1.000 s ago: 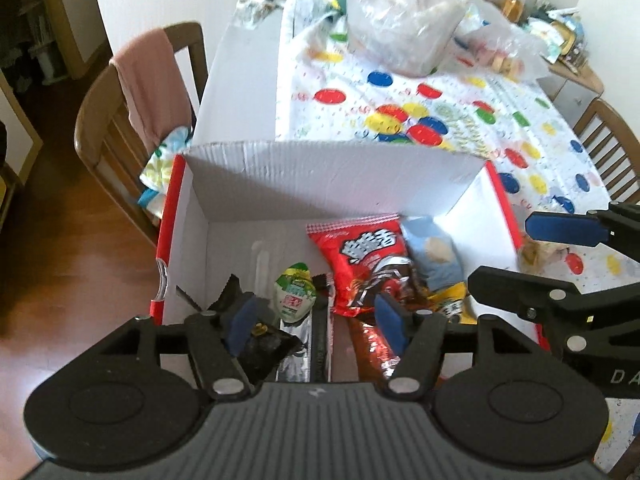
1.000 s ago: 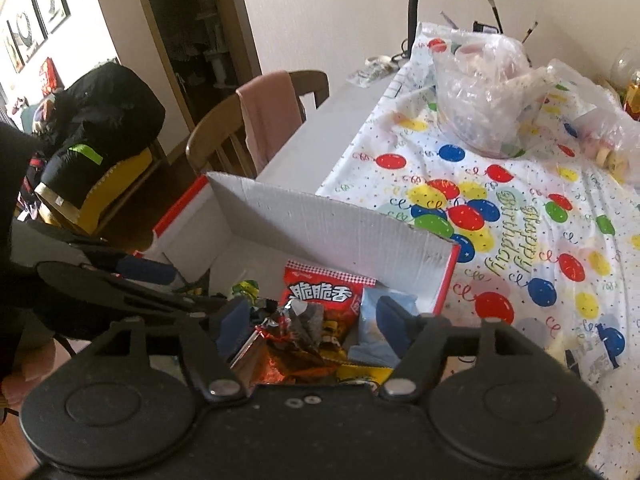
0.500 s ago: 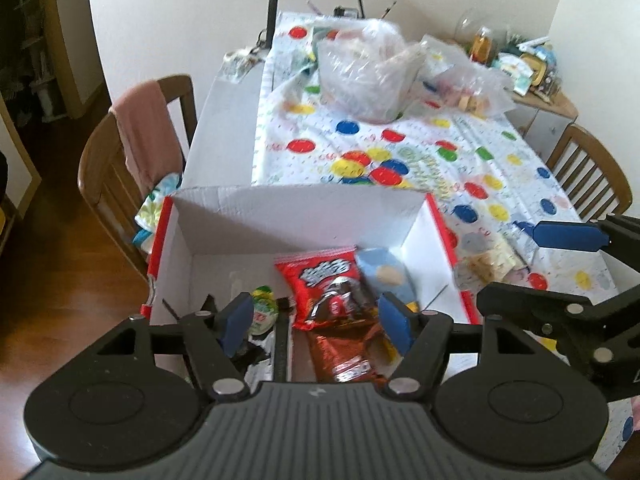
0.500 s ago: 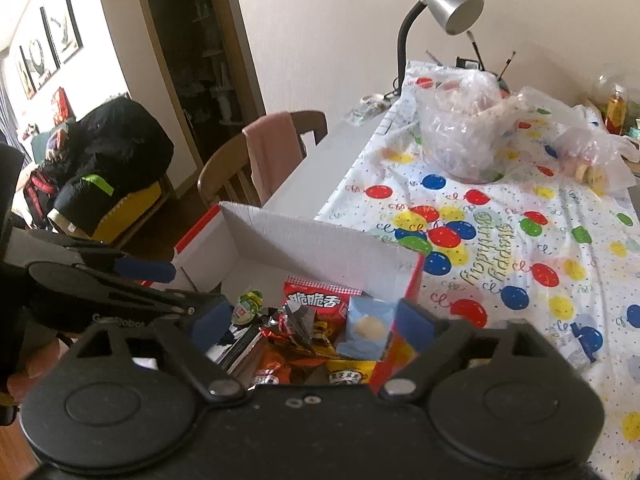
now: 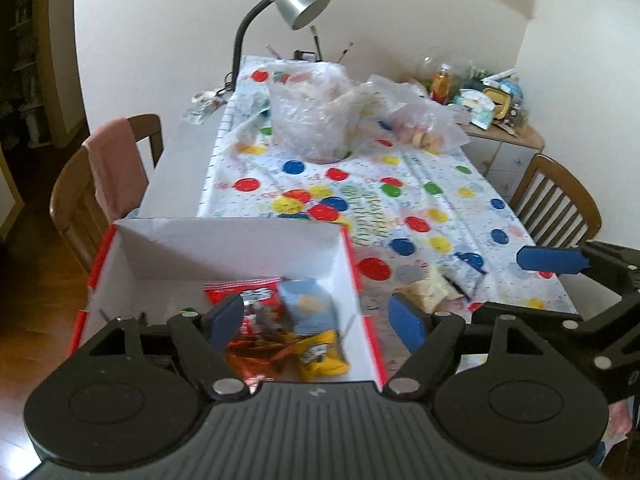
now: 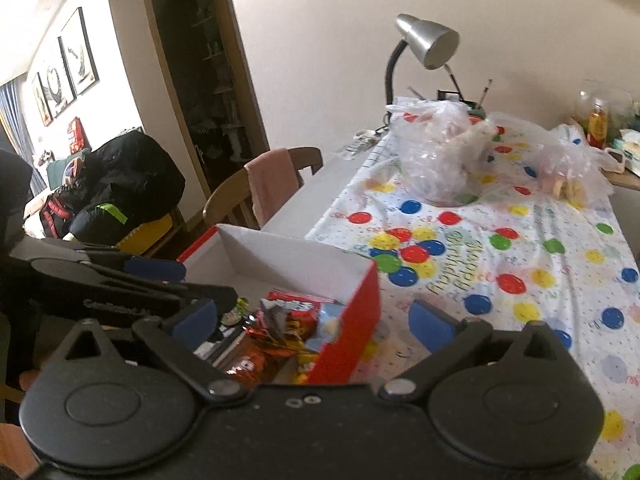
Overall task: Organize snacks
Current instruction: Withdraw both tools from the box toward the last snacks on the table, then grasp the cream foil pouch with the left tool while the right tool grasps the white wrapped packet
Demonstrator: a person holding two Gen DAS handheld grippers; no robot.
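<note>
Snacks are lying packed together in the white-lined, red-sided box (image 5: 224, 248) at the near edge of the tabletop (image 5: 440, 184): a red packet (image 5: 240, 286), a pale blue packet (image 5: 306, 304), a yellow packet (image 5: 320, 354) and a shiny orange wrapper (image 5: 256, 354) are crowding the box's right half, probably so the left half is staying free for more. In the right wrist view a small green-capped item (image 6: 236, 314) is sitting further left in the box.

Both grippers are hanging above the box's near end, empty. The left gripper (image 5: 316, 320) is standing released, its jaws having just been opening, with nothing between the blue pads; the packets seen through the gap are lying lower down, in the box. The right gripper (image 6: 312, 320) is spread wide, its jaws also having just been opening, and is straddling the box's red right wall without touching it.

A few loose items (image 5: 440, 284) are resting on the balloon-print cloth just right of the box, and two clear plastic bags (image 5: 316, 120) are sitting well apart at the far end near the desk lamp (image 5: 296, 4). Judging by this, the loose items beside the box are the likeliest next pick.
</note>
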